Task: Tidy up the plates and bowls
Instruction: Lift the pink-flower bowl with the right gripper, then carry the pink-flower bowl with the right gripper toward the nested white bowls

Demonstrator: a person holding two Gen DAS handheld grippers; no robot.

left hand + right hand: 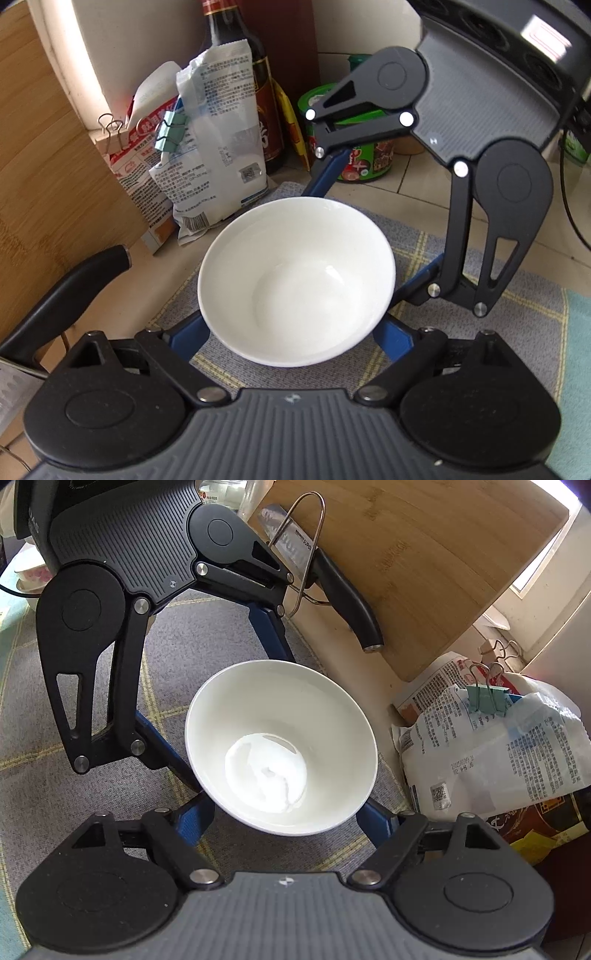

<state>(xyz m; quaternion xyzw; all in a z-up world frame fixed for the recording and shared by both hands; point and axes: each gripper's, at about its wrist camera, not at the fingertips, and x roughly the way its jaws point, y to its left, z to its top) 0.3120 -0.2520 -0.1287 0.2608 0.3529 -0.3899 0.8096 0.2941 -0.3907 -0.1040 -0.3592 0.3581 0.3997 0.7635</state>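
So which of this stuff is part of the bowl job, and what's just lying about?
Job:
white bowl
left tool
right tool
both tools flank the bowl on the checked mat

Lying about:
clipped bags
sauce bottle
green jar
knife
cutting board

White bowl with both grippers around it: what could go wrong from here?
1. Both the left gripper and the right gripper bracket the one white bowl with blue fingers against its sloped, glossy sides; it could slip or tilt if they pull unevenly.
2. The knife handle and clipped bags stand close by; a swing could knock them.
3. The checked mat could drag or bunch under the bowl.
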